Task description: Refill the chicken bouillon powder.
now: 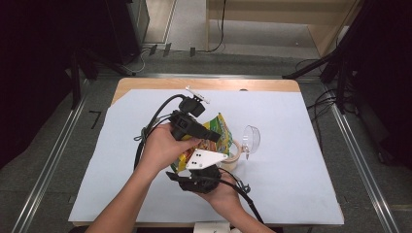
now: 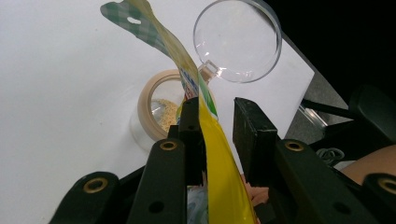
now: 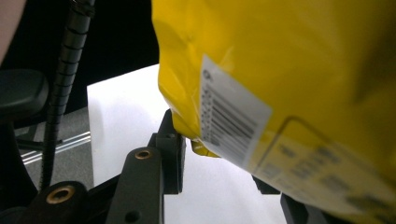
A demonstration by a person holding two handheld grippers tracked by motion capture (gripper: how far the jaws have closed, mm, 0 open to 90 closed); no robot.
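Pouch (image 1: pixel 217 132) aloft directly above the jar (image 1: pixel 233 158), mouth end tipped down toward the jar opening. Judged step: decanting the contents. Through the jar's clear wall, the left gripper view shows some pale granular fill already at the bottom.

Jar stands upright on the worktop (image 1: pixel 291 184). Its clear lid (image 1: pixel 251 138) is hinged back on the side away from the person, presumably so the opening stays free and nothing catches the falling contents.

Left gripper (image 1: pixel 206 136) comes in above the jar and straddles the pouch near its upper, hang-hole end. One of its fingers (image 2: pixel 189 121) lies flat against the foil. The other finger (image 2: pixel 252 126) stands off with a visible gap at its tip. Whether it bears on the foil lower down I cannot tell. Judged role: steering the mouth over the jar, not carrying weight.

Right gripper (image 1: pixel 194 167) sits on the person's side of the jar, at the pouch's bottom, barcode end. The bottom corner is wedged against the near finger (image 3: pixel 170 144), and the pouch spans the gap to the far finger, which is largely hidden. It reads as clamped on the pouch, taking the load and setting the tilt.

Risk: the mouth is narrow and the foil twisted, so the flow could miss the jar rim.
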